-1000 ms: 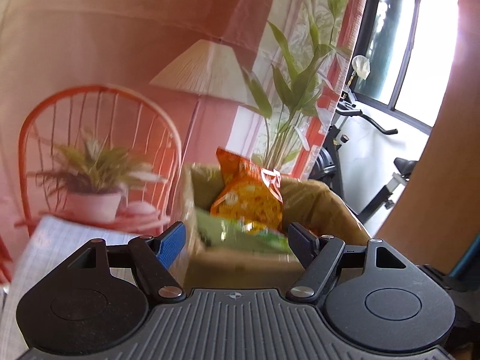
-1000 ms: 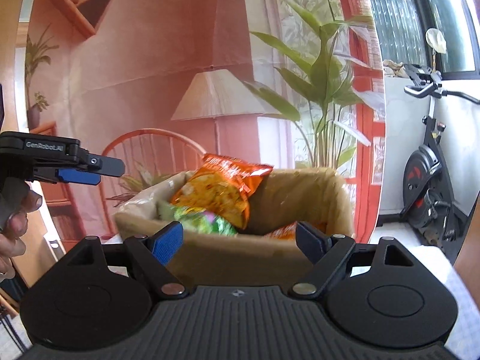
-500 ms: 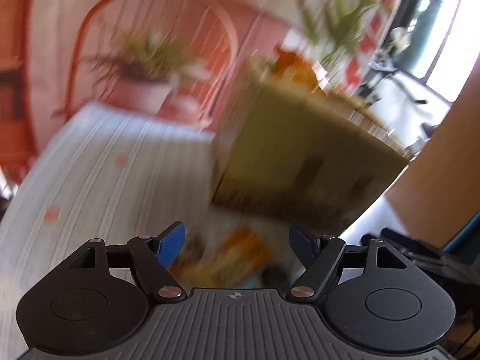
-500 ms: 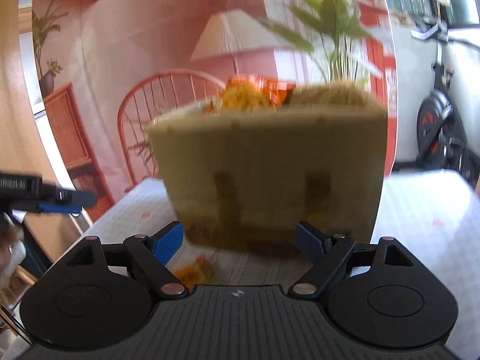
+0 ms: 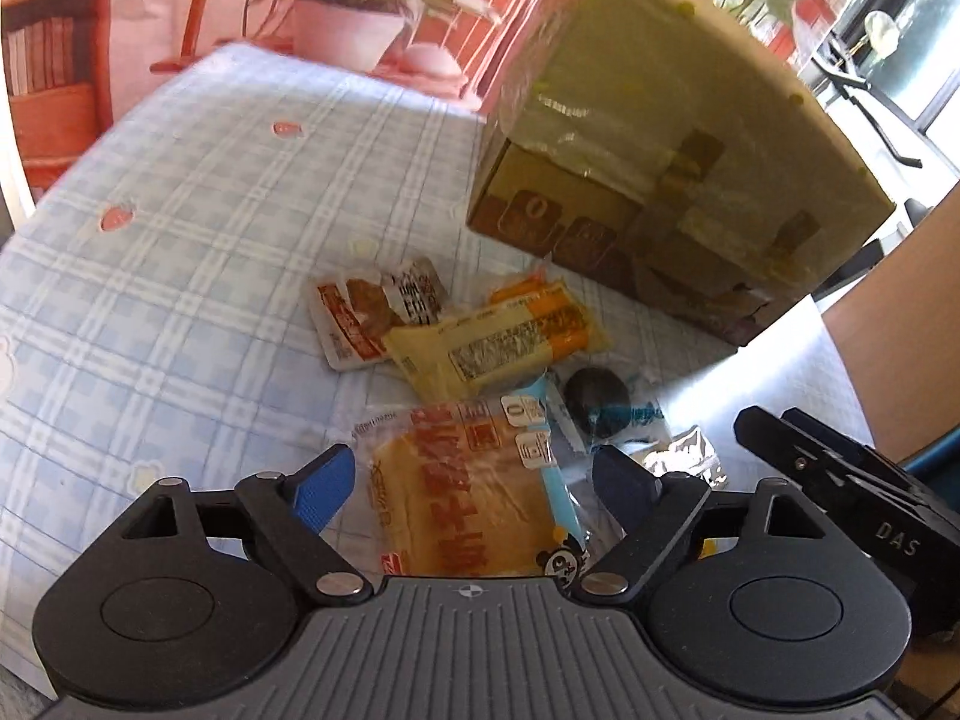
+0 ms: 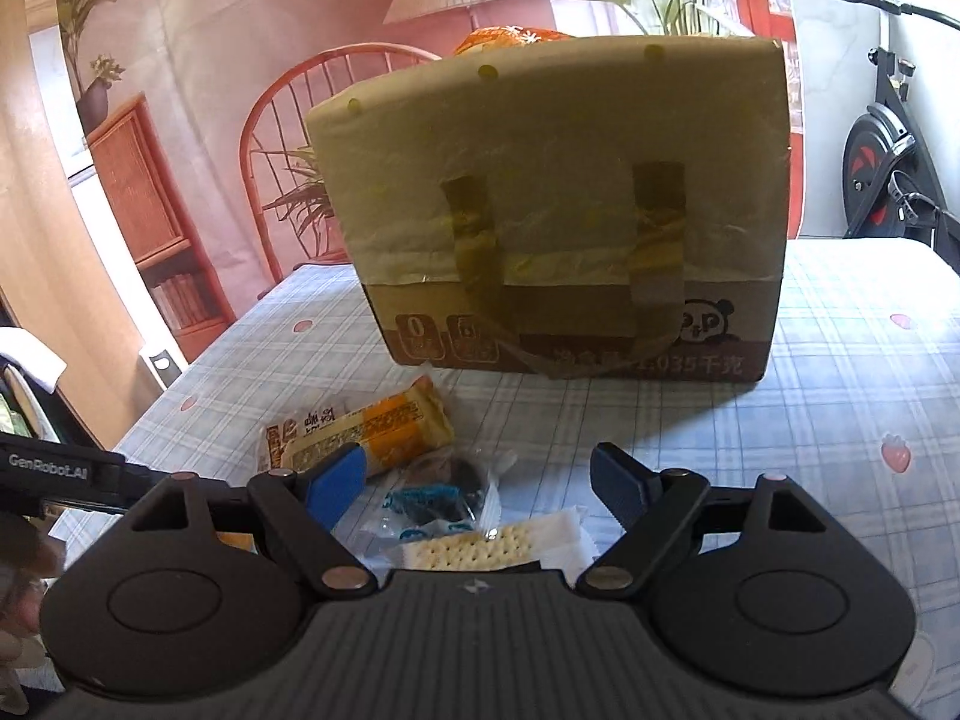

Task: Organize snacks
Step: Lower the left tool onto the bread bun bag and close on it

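Observation:
A cardboard box (image 5: 660, 138) (image 6: 564, 210) stands on the checked tablecloth, with an orange chip bag (image 6: 510, 39) sticking out of its top. Several small snack packets lie in front of it: an orange bread packet (image 5: 474, 498), a yellow packet (image 5: 498, 342) (image 6: 384, 426), a red-and-white packet (image 5: 360, 315), a dark cookie packet (image 5: 600, 399) (image 6: 438, 486) and a cracker packet (image 6: 480, 549). My left gripper (image 5: 474, 483) is open over the orange bread packet. My right gripper (image 6: 480, 480) is open over the cookie and cracker packets. Neither holds anything.
The table (image 5: 180, 240) carries a blue checked cloth (image 6: 840, 390). A printed backdrop with a chair, lamp and plants hangs behind it. An exercise bike (image 6: 888, 168) stands at the right. The right gripper's body (image 5: 840, 480) shows at the left view's right edge.
Both grippers have dropped and tilted down from the box's open top to the snack packets on the cloth in front of it. Both stay open.

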